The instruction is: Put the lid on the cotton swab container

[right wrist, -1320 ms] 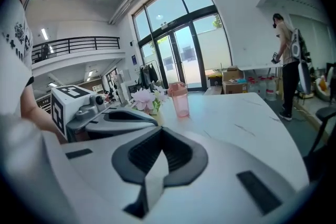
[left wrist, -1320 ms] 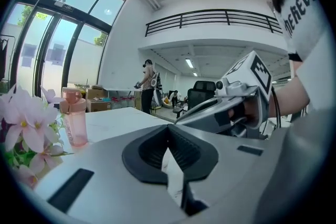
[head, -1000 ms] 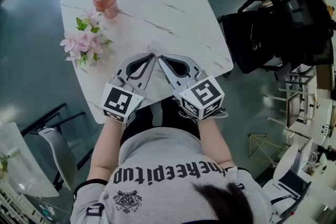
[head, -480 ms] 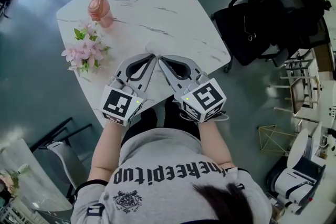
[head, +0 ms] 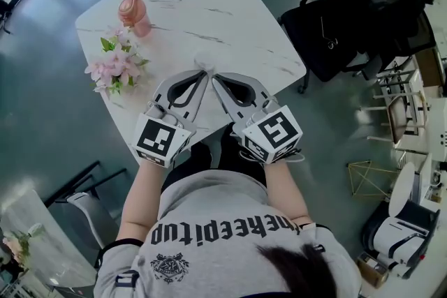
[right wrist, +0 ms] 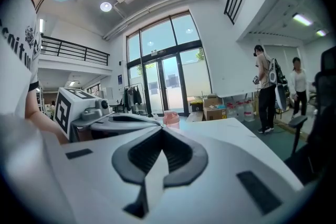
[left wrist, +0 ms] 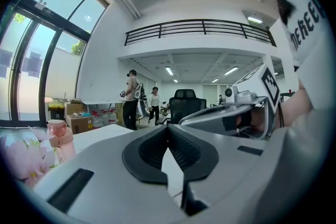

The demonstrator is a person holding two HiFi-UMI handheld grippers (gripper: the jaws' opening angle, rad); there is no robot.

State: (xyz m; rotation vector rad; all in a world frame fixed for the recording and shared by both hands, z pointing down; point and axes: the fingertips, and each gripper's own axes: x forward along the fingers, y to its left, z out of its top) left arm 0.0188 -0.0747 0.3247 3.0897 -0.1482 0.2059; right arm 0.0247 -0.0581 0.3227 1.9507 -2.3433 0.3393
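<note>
Far left corner of the table [head: 230, 3]: pink bottle [head: 133, 14], cap on, contents not visible. Near it, pink flowers [head: 115, 66] lying on the top.

Left gripper [head: 203, 73]: jaws together, nothing between them.

Just past both tips: a pale see-through shape [head: 205, 61], possibly the cotton swab container. Too blurred to be sure, or to make out a lid or swabs.

Right gripper [head: 214, 75]: jaws together too, empty, tips just beside the left's.

Judgement: fitting not begun, nothing held. Next move calls for finding the lid, opening one pair of jaws and taking it by the rim.
</note>
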